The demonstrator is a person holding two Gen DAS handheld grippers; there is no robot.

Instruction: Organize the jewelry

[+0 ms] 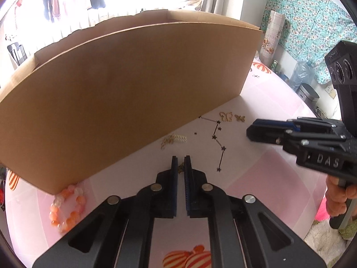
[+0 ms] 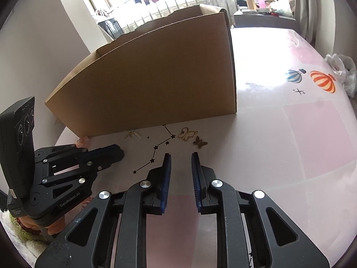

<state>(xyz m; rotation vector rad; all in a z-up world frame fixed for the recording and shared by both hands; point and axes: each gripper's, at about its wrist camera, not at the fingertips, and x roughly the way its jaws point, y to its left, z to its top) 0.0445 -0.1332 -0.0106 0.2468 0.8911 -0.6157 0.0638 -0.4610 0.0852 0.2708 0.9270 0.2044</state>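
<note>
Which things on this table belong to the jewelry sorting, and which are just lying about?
Part of the job:
cardboard box
bead bracelet
outline butterfly charm
small butterfly charm
spring-like charm
small gold piece between the left gripper pads

Lying about:
plastic bag
metal tin

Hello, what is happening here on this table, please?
A person holds two black tongs over a pink table to sort jewelry. The left tongs are shut on a small dark gold chain piece near a tall brown cardboard box. The right tongs are slightly open and hold nothing. Loose on the table lie a gold outline butterfly charm, a smaller dark butterfly charm, a small gold spring clasp and an orange and white bead bracelet.
</note>
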